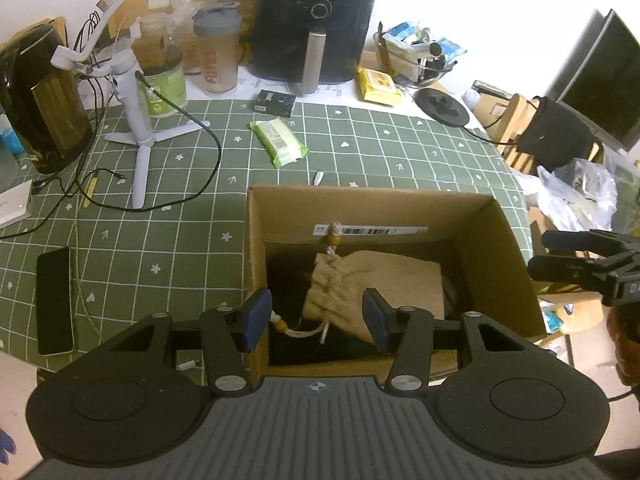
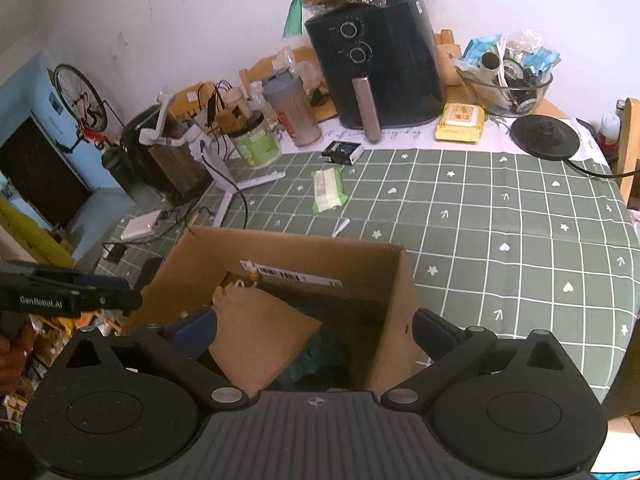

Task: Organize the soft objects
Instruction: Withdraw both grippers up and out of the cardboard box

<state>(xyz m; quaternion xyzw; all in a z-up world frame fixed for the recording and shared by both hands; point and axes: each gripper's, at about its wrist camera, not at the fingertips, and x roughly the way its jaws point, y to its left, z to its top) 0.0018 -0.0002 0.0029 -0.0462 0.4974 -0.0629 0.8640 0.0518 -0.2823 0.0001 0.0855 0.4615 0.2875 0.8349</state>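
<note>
Judging from the way things lay, the step in hand was the release of the pouch (image 1: 374,292) into the box (image 1: 508,256), and doing it well called for a clean lift of the right gripper (image 2: 316,332) straight up and out, fingers wide, so that neither pad caught the drawstring or dragged the cloth back over the rim. The pouch lay inside the box, tilted on darker soft things (what these were could not be made out), its gathered neck toward the far wall with the label. The right gripper's jaws stood spread as far as they went, one finger inside the box beside the pouch, the other outside the right wall, nothing clamped between them. The left gripper (image 1: 316,318) hung over the near rim, pitched steeply down, jaws half parted and empty, its left pad (image 1: 256,320) seeming to sit at the box's left wall and the pouch seen below the gap. Both grippers pointed down into the box from the near side.
</note>
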